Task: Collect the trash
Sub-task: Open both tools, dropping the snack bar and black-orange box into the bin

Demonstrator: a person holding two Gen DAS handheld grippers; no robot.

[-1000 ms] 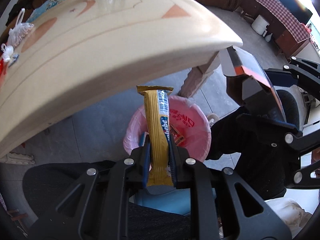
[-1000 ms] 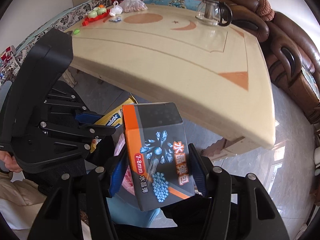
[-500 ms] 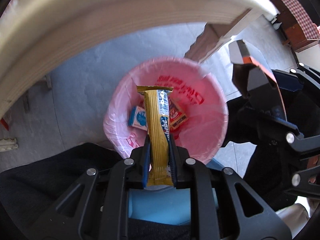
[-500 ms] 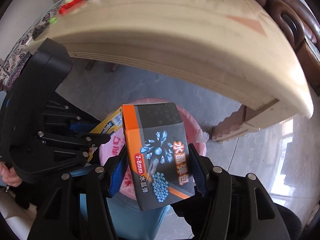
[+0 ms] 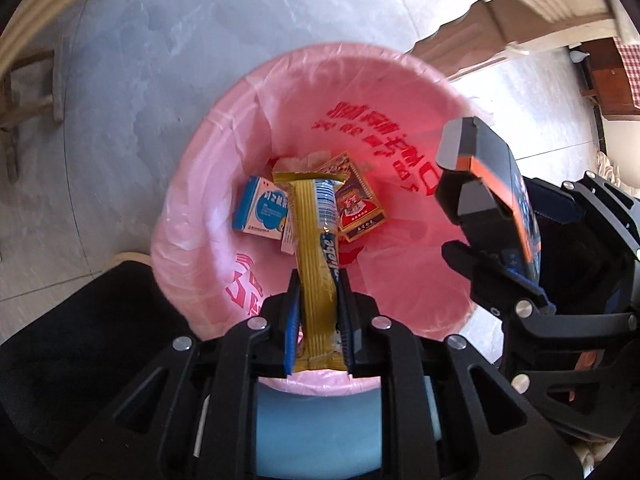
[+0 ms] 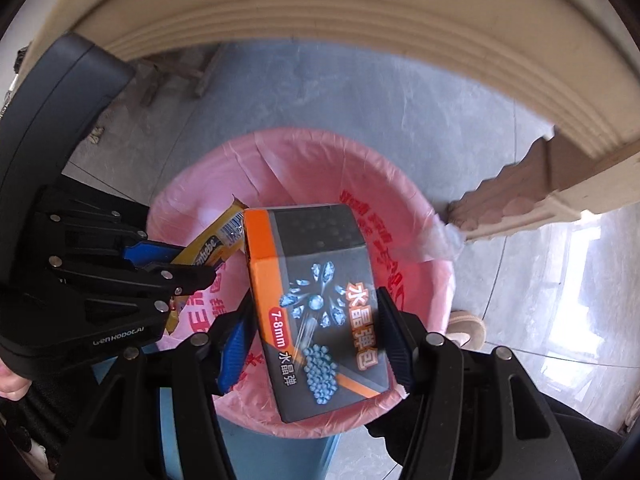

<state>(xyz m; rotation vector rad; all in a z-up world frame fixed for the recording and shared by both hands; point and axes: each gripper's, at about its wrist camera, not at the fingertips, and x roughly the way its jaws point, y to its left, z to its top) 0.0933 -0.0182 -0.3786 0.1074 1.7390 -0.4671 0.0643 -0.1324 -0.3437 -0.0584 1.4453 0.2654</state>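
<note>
A blue bin lined with a pink bag (image 5: 400,92) stands on the floor below both grippers; it also shows in the right wrist view (image 6: 304,160). My left gripper (image 5: 318,300) is shut on a yellow snack wrapper (image 5: 314,240) and holds it over the bin's mouth. My right gripper (image 6: 316,316) is shut on a grey and orange box (image 6: 320,304), also over the bin; the box shows at the right of the left wrist view (image 5: 492,184). A blue-white box (image 5: 260,210) and a red-gold pack (image 5: 358,204) lie at the bin's bottom.
The cream table's edge (image 6: 360,12) arches over the bin, and its carved leg (image 6: 520,196) stands just right of it. Grey tiled floor (image 5: 160,60) surrounds the bin. A shoe (image 6: 464,324) sits by the bin's right side.
Both grippers have tilted down and moved closer over the bin, each still holding its item. The table top has left view; the bin's inside now fills both views.
</note>
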